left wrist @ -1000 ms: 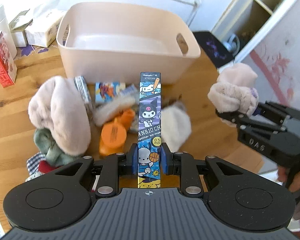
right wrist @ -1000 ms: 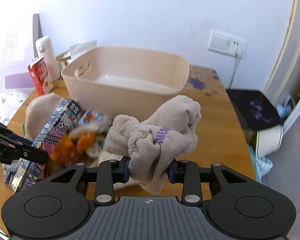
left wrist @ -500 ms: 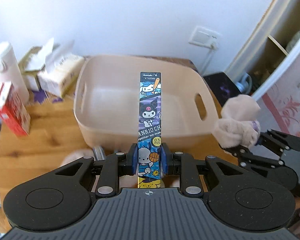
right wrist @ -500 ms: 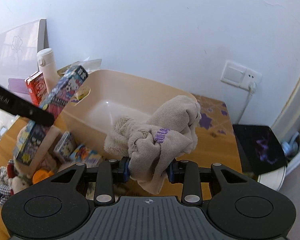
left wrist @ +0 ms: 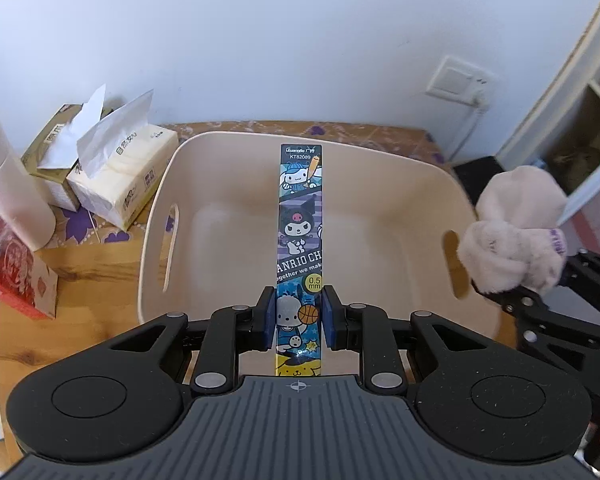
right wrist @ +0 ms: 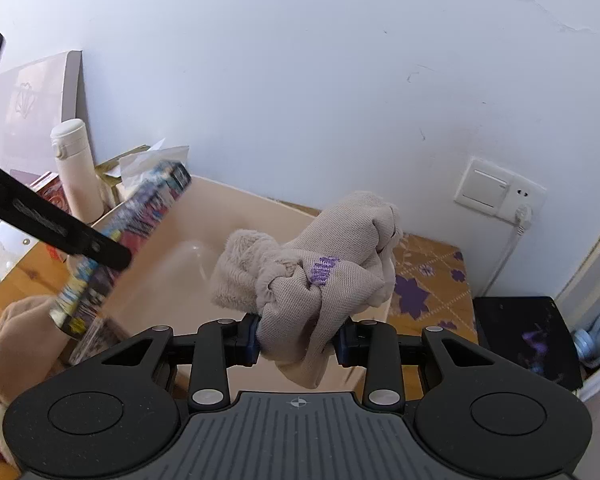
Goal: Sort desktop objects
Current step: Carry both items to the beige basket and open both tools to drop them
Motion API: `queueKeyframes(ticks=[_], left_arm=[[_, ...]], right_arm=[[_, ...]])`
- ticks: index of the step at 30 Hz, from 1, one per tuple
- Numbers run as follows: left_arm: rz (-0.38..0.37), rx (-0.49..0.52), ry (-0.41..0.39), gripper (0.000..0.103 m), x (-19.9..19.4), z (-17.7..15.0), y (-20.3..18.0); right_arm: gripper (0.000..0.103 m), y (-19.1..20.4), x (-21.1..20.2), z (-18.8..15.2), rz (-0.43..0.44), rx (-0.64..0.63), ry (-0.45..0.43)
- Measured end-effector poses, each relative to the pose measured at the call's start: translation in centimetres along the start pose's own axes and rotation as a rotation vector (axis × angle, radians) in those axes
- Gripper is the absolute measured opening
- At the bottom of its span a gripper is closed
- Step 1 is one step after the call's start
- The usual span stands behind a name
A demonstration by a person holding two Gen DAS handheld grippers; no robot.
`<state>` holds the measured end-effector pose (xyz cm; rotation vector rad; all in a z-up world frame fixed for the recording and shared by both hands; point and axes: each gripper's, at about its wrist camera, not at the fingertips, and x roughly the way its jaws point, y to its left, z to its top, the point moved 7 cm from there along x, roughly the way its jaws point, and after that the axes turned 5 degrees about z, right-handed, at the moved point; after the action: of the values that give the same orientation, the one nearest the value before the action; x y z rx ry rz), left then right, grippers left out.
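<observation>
My left gripper (left wrist: 299, 317) is shut on a long blue cartoon pen box (left wrist: 300, 240) and holds it upright over the empty beige plastic bin (left wrist: 156, 240). My right gripper (right wrist: 297, 340) is shut on a knotted beige sock bundle (right wrist: 324, 264) with a purple mark, above the bin's (right wrist: 204, 248) right side. In the left wrist view the sock bundle (left wrist: 516, 240) and right gripper show at the right, beside the bin's right wall. In the right wrist view the pen box (right wrist: 120, 244) and a left finger show at the left.
Two tissue packs (left wrist: 112, 172), a white flask (left wrist: 8, 188) and a red carton (left wrist: 12, 268) stand left of the bin on the wooden table (left wrist: 92, 272). More soft items (right wrist: 20, 336) lie at the table's front left. A wall socket (right wrist: 496, 192) is behind.
Both grippers have risen from the pile of items and moved forward over the bin, each still holding its object. The pile has dropped out of the left wrist view.
</observation>
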<state>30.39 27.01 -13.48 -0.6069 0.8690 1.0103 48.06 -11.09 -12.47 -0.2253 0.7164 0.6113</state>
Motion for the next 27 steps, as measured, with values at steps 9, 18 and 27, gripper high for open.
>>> queueKeyframes(ticks=[9, 18, 27], left_arm=[[0.094, -0.084, 0.011, 0.023, 3.9, 1.3, -1.5], [0.175, -0.127, 0.031, 0.023, 6.0, 1.0, -1.3], [0.234, -0.206, -0.009, 0.065, 3.7, 0.9, -0.3]], right_arm=[[0.032, -0.1, 4.0, 0.0, 0.069, -0.048, 0.059], [0.036, -0.2, 6.9, -2.3, 0.102, -0.041, 0.152], [0.069, 0.2, 5.9, -2.5, 0.070, -0.059, 0.131]])
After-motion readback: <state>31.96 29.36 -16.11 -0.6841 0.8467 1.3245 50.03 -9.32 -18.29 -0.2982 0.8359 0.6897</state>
